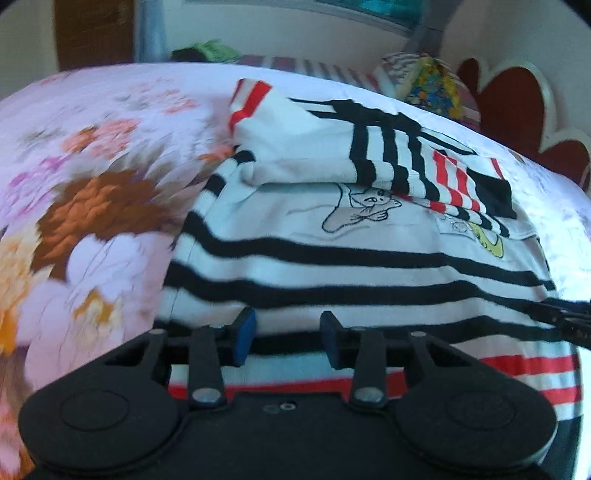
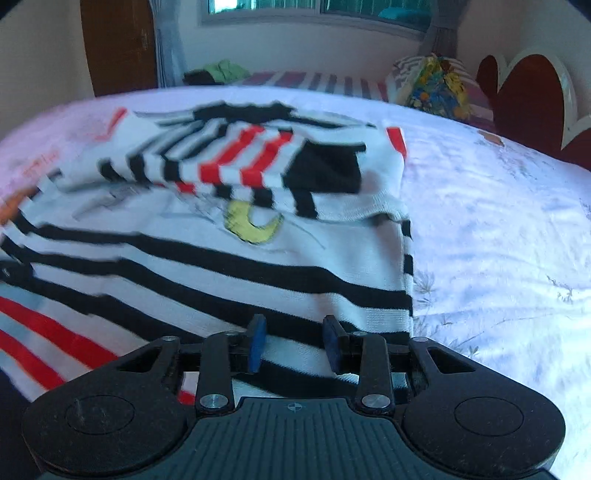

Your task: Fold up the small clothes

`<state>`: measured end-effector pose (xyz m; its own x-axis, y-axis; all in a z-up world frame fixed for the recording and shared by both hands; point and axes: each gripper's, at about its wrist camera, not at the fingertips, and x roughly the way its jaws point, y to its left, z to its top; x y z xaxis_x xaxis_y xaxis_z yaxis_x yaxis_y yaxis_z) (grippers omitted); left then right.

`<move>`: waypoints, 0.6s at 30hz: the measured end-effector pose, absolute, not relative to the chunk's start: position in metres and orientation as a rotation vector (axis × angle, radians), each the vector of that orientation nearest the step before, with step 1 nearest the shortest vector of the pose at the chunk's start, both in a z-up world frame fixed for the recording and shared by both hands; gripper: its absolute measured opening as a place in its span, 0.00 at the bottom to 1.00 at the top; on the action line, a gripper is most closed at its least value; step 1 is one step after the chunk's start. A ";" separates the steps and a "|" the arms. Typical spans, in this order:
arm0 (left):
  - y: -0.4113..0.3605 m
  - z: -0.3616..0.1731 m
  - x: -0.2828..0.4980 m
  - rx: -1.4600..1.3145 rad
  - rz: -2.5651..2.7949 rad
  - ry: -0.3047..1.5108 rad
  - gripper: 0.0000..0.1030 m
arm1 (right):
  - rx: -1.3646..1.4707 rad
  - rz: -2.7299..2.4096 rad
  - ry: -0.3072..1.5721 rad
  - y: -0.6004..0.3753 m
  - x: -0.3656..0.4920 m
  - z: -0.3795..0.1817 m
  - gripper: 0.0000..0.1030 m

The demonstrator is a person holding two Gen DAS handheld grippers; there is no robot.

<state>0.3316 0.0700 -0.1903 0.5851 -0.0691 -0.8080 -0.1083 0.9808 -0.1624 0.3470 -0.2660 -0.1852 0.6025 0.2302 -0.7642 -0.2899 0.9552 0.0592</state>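
the left gripper has its jaws partly spread, blue pads apart with a clear gap; they hang just over the near hem of the shirt, and no cloth shows pinched between them. the right gripper looks much the same, jaws partly spread, the pads set either side of the shirt's near right corner; whether they press on the cloth cannot be told, as the picture is blurred there.

the shirt, white with black stripes and red stripes at the hem, lies flat on the bed, its hem toward both grippers. its far part is folded back over itself: a sleeve with black and red bands lies across the chest, half covering a drawn cartoon figure and a yellow crescent. nothing stands between the jaws and the shirt.

left of the shirt the bedcover shows large flowers in brown, pink and orange; right of it the cover is pale. toward the bed's far edge lie a striped blanket, a green and dark heap and a bright patterned pillow. a red scalloped headboard stands at the far right corner, with a window on the wall behind.
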 end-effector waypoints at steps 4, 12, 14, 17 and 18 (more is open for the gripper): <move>0.043 -0.180 0.318 -0.276 -0.029 0.929 0.41 | 0.042 0.426 0.877 -0.250 0.327 -0.172 0.33; 0.022 -0.200 0.290 -0.153 -0.016 0.929 0.39 | -0.056 0.485 0.910 -0.232 0.302 -0.192 0.32; 0.032 -0.198 0.281 -0.160 0.009 0.935 0.38 | -0.104 0.447 0.889 -0.253 0.296 -0.194 0.32; 0.040 -0.197 0.271 -0.170 0.034 0.941 0.38 | -0.086 0.425 0.897 -0.280 0.287 -0.193 0.32; 0.039 -0.197 0.270 -0.164 0.041 0.944 0.38 | -0.090 0.421 0.898 -0.282 0.284 -0.192 0.32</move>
